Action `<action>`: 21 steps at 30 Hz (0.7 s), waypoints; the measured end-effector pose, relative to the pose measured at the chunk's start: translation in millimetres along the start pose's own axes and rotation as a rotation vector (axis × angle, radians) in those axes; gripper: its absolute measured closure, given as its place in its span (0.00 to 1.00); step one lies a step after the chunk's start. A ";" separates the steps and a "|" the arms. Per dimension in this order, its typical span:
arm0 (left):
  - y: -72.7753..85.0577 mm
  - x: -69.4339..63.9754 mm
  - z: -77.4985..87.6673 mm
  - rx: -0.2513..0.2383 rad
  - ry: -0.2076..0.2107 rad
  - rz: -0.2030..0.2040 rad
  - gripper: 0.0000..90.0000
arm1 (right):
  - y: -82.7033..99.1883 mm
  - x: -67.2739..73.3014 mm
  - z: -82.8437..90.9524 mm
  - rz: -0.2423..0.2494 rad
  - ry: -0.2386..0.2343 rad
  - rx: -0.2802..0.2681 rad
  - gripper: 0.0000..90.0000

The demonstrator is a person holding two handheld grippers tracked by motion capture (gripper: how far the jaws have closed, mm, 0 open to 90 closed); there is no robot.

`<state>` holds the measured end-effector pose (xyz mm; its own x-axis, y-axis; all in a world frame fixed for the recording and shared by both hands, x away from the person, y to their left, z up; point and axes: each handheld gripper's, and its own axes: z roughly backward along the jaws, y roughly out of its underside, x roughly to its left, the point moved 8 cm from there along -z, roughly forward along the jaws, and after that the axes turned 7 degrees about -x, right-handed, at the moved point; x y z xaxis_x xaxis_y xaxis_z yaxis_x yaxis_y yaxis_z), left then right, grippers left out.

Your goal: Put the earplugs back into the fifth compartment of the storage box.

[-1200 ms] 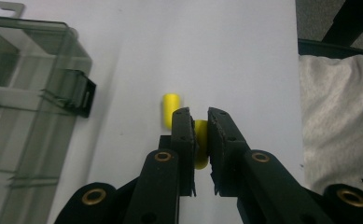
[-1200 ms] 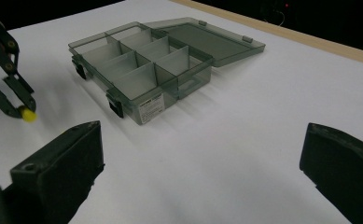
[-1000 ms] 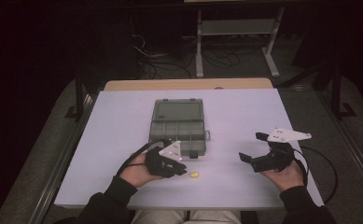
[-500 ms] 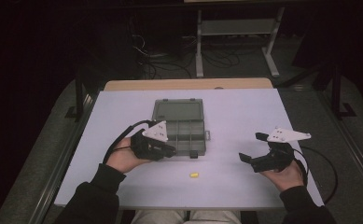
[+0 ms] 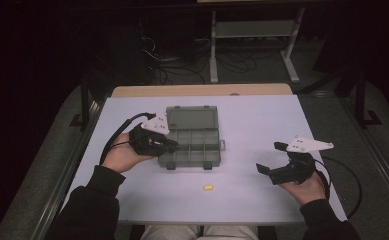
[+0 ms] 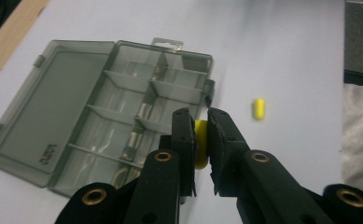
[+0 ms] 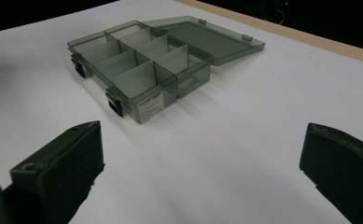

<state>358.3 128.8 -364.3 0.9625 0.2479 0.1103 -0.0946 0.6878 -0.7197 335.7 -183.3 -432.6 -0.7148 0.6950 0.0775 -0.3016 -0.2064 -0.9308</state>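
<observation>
Yellow capsule-shaped piece (image 6: 200, 143) sits pinched between the closed jaws of the left gripper (image 6: 198, 122), held over the near edge of the open grey compartment box (image 5: 192, 137). What looks like a second yellow piece (image 5: 208, 188) lies on the white table (image 5: 262, 125). The right gripper (image 5: 272, 157) rests well apart, jaws spread wide.

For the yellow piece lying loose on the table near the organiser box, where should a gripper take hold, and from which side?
Grip the loose yellow piece across its short middle, coming straight down from above. It lies flat on the table, small and capsule-like, with bare surface all round, so the jaws can straddle its narrow width. The open right gripper looks nearer.
</observation>
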 end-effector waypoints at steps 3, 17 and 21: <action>2.6 5.8 1.0 -0.001 -0.012 0.009 0.90 | 0.1 -0.1 -0.2 -0.001 0.000 0.001 0.00; 25.2 26.3 -13.0 0.044 -0.036 0.054 0.90 | 1.3 0.6 -1.3 0.003 -0.002 0.011 0.00; 31.7 30.7 -15.9 0.051 -0.041 0.075 0.90 | 2.7 0.6 -2.5 0.005 -0.002 0.019 0.00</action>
<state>388.9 147.4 -394.5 0.9411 0.3271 0.0861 -0.1799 0.6997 -0.6914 336.1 -181.7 -436.0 -0.7174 0.6928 0.0733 -0.3100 -0.2231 -0.9242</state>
